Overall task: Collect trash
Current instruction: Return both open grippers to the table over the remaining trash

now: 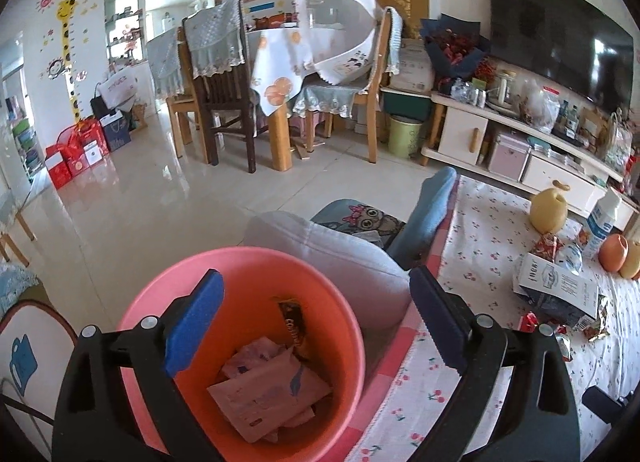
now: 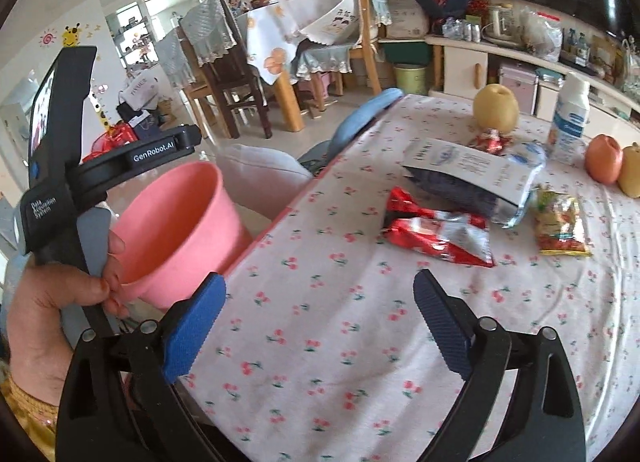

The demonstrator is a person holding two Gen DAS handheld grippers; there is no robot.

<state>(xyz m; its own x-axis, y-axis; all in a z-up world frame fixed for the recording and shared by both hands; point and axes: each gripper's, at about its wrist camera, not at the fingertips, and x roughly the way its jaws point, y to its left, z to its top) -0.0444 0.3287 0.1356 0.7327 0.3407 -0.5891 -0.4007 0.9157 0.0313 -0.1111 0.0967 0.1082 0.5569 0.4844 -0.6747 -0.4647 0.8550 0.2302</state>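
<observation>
Trash is in two places. Some paper scraps (image 1: 268, 394) and a dark wrapper (image 1: 294, 326) lie inside my pink bucket (image 1: 160, 302), which sits just beside the tabletop (image 2: 320, 322) edge. More trash lies on the tabletop's cherry cloth: a red wrapper (image 2: 436, 232), a yellow and red snack packet (image 2: 560, 227), a dark bag with a white label (image 2: 464, 173) and a squashed clear bottle (image 2: 520, 185).

My left gripper (image 1: 316, 326) is over the bucket. Its blue fingers (image 1: 196, 326) are wide apart with nothing between them. My right gripper (image 2: 320, 326) is over the bare cloth near the red wrapper. Its fingers (image 2: 194, 328) are wide apart too and hold nothing.

A hand (image 2: 48, 310) holds the left gripper's handle next to the bucket. A yellow pear (image 2: 496, 105), a white bottle (image 2: 570, 117) and an orange apple (image 2: 604, 157) stand farther back.
</observation>
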